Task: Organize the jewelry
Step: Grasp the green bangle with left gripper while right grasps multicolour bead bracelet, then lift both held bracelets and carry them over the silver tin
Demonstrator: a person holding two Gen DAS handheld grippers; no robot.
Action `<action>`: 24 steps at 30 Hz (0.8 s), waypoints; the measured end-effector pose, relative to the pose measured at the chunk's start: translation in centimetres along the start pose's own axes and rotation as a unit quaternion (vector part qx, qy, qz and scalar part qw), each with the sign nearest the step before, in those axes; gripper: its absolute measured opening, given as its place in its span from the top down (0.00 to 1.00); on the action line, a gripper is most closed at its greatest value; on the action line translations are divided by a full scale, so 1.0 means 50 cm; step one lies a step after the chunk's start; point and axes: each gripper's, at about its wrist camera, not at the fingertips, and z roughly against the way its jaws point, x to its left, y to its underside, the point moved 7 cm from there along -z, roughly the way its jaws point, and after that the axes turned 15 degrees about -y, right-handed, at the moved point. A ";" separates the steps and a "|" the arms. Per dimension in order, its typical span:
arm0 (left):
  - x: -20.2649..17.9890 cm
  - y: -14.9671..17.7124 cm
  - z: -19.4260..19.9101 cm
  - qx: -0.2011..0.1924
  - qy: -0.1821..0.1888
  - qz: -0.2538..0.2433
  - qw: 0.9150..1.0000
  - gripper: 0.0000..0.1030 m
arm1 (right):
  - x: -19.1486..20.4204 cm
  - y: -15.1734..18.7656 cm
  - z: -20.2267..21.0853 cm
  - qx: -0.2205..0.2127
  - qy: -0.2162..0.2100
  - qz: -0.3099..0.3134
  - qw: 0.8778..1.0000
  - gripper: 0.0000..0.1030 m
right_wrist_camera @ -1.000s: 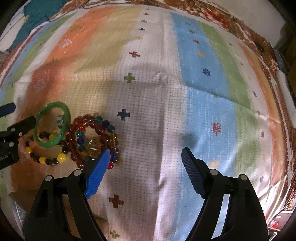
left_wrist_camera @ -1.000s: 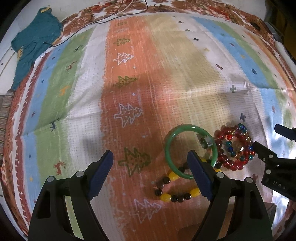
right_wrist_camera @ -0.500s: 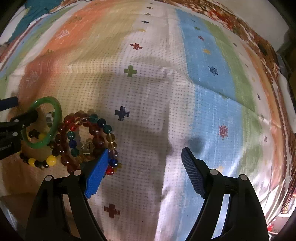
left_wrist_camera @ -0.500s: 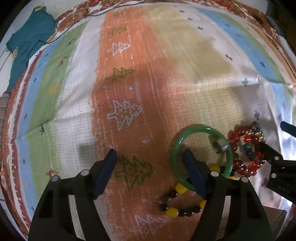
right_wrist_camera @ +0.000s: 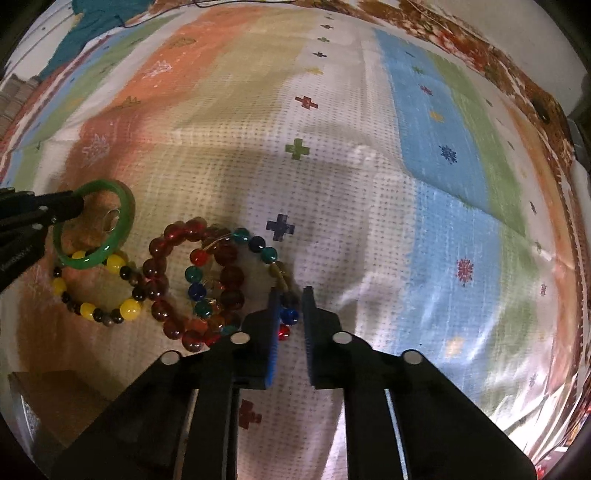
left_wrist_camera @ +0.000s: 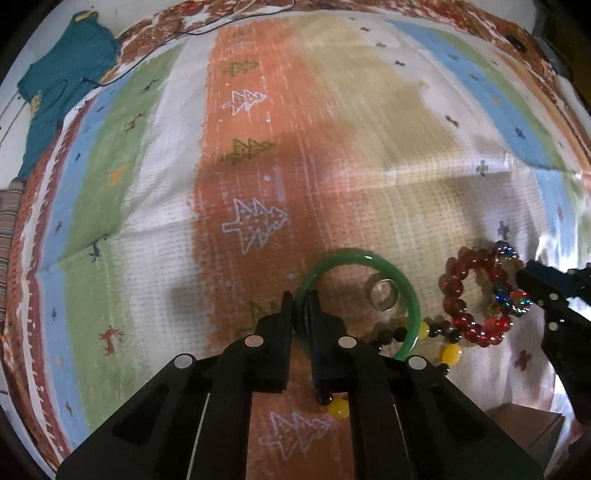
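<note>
A green bangle (left_wrist_camera: 388, 266) lies on the striped cloth, with a small silver ring (left_wrist_camera: 384, 295) inside its loop. My left gripper (left_wrist_camera: 303, 302) is shut on the bangle's near-left rim. A yellow-and-dark bead bracelet (right_wrist_camera: 94, 291) lies partly under the bangle (right_wrist_camera: 118, 229). A red bead bracelet (right_wrist_camera: 166, 280) and a multicolour bead bracelet (right_wrist_camera: 236, 273) lie together to the right. My right gripper (right_wrist_camera: 289, 306) is shut on the multicolour bracelet's near-right beads.
A patterned striped cloth (left_wrist_camera: 332, 147) covers the whole surface. A teal garment (left_wrist_camera: 59, 92) and a thin black cable (left_wrist_camera: 207, 26) lie at the far left. A brown box corner (left_wrist_camera: 524, 435) shows at the near right of the left wrist view.
Both grippers were open one second ago. The left one has moved in and shut on the bangle's rim; the right one has shut on the multicolour bracelet.
</note>
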 end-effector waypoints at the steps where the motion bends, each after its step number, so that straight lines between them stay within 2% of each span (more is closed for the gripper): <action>1: 0.000 0.001 0.007 -0.002 0.001 0.001 1.000 0.93 | -0.001 0.000 0.001 -0.002 -0.002 -0.002 1.000 0.90; 10: 0.008 0.010 0.066 -0.022 0.020 0.018 0.999 0.92 | -0.003 -0.005 0.051 -0.039 -0.028 -0.031 0.998 0.90; 24: 0.026 0.026 0.158 -0.058 0.029 0.022 0.998 0.92 | 0.011 -0.009 0.161 -0.107 -0.040 -0.028 0.993 0.90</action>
